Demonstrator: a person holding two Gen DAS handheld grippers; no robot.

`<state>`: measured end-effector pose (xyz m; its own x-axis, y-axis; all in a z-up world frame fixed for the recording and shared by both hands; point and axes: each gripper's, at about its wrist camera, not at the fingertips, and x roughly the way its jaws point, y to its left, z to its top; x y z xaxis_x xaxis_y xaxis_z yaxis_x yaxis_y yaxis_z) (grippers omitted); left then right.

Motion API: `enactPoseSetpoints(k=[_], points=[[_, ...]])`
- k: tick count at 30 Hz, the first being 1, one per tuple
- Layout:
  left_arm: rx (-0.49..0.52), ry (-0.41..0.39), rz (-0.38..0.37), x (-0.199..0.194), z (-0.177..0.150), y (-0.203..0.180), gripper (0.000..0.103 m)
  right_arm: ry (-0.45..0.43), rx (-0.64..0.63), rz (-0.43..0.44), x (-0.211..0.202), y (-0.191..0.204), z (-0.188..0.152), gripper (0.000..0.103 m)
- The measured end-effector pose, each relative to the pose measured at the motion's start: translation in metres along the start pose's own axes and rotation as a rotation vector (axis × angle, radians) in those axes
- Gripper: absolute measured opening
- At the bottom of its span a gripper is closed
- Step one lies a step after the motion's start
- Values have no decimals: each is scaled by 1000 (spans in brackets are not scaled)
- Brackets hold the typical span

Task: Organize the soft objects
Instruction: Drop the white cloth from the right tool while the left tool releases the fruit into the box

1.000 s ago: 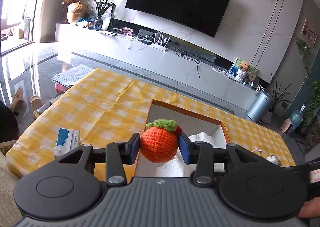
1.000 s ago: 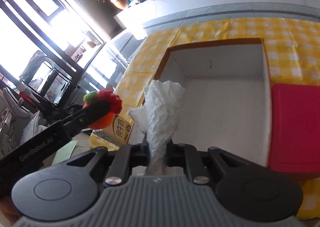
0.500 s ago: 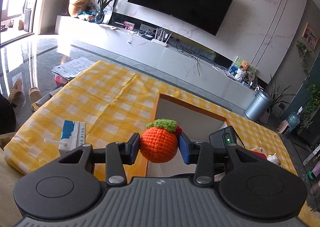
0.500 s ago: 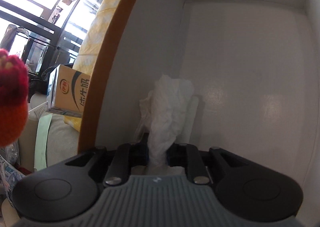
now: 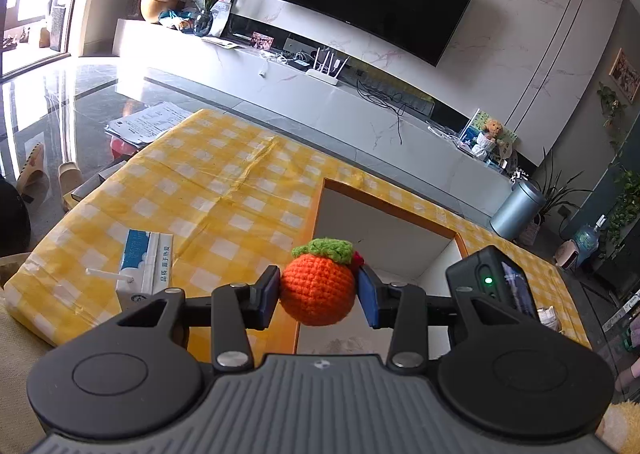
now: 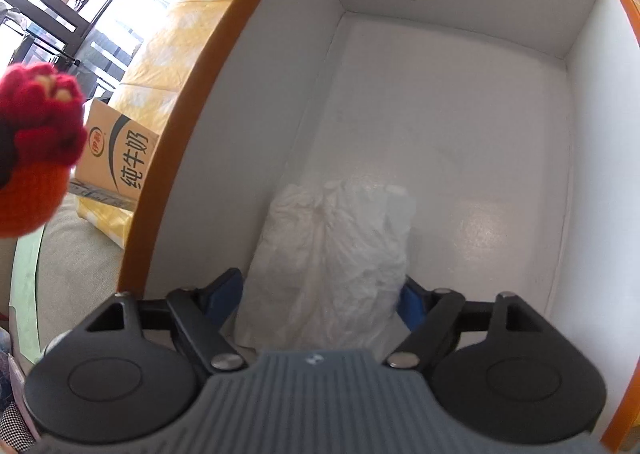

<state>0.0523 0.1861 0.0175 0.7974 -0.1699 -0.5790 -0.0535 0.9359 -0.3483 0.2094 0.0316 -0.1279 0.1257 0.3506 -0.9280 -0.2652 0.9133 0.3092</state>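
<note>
Now the right gripper (image 6: 322, 300) has spread its jaws wide, letting go of the white tissue (image 6: 332, 254), which sits on the floor of the box (image 6: 224, 102), so that item looks done; the left gripper (image 5: 318, 296) still pinches the crocheted orange (image 5: 318, 290) above the box's near rim, likely next in

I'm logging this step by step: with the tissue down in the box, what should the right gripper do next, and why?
Probably lift the right gripper straight up out of the box. Its fingers stand open beside the tissue, which lies on the box floor, so that drop looks done. The left gripper holds the knitted orange just outside the box.
</note>
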Motion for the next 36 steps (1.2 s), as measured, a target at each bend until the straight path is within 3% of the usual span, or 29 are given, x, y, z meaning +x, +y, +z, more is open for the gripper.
enactPoseSetpoints(k=[3,9,15,18,21,25,31,36], points=[[15,-9,16,-1,-1,-4,47,-14,-20,10,-12,0,-5,79],[44,9,13,3,-5,-18,48,-147,-116,-87,-61,-9,-23,83],[111,84,-32,24,-16,-42,48,-289,-171,-166,-114,-30,-37,87],[135,145,-72,41,-26,-56,48,-348,-192,-245,-135,-45,-50,87],[161,214,-100,58,-39,-66,48,-394,-203,-221,-157,-70,-69,90],[200,280,-106,72,-52,-77,48,-435,-125,-168,-176,-99,-81,90],[176,365,-121,88,-66,-85,48,-475,-93,-120,-177,-113,-83,90],[199,409,-117,97,-74,-92,48,-458,-89,-97,-164,-114,-85,90]])
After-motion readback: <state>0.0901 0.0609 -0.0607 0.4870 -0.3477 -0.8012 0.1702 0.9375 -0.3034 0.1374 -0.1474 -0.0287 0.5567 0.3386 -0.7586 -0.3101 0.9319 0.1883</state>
